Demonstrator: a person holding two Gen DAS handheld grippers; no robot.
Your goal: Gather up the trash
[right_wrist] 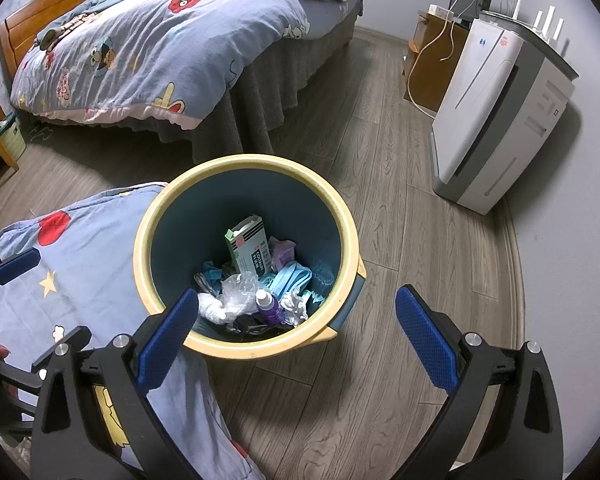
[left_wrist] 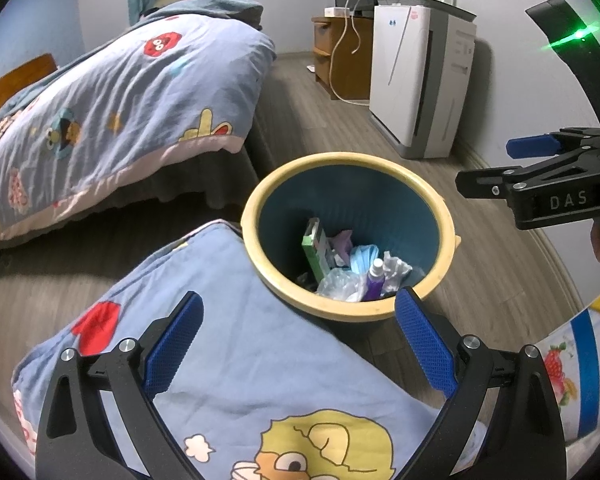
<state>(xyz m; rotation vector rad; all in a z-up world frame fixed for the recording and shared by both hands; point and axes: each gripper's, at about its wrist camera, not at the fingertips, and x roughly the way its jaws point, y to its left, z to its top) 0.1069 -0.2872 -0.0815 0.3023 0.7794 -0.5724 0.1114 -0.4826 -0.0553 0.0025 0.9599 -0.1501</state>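
A round blue waste bin with a pale yellow rim [right_wrist: 342, 216] stands on the grey wood-plank floor [right_wrist: 400, 280], its rim touching the corner of a light blue cartoon-print quilt [right_wrist: 88, 248] at its 9 o'clock. Inside lies the collected rubbish: a green and white cardboard box [right_wrist: 249, 246] standing on end near the middle, a blue face mask [right_wrist: 290, 280] at 4 o'clock of it, a small purple bottle with a white cap [right_wrist: 269, 306] at 6 o'clock, and crumpled clear plastic [right_wrist: 238, 294] and white tissue [right_wrist: 212, 309] towards 7 o'clock.

The right gripper [right_wrist: 298, 336] hangs over the near rim of the bin, its blue-padded fingers spread wide and empty; one pad overlaps the rim at 7 o'clock, the other sits over bare floor. The left gripper [left_wrist: 300, 344] hovers over the quilt, at 7 o'clock of the bin in its own view, likewise spread and holding nothing.

At 11 o'clock of the bin stands a bed with a matching quilt [right_wrist: 160, 40], and at 2 o'clock a white and grey air purifier [right_wrist: 496, 112] stands by the wall. A white tin with a blue band and fruit pictures [left_wrist: 580, 376] shows at the left camera's 4 o'clock edge.
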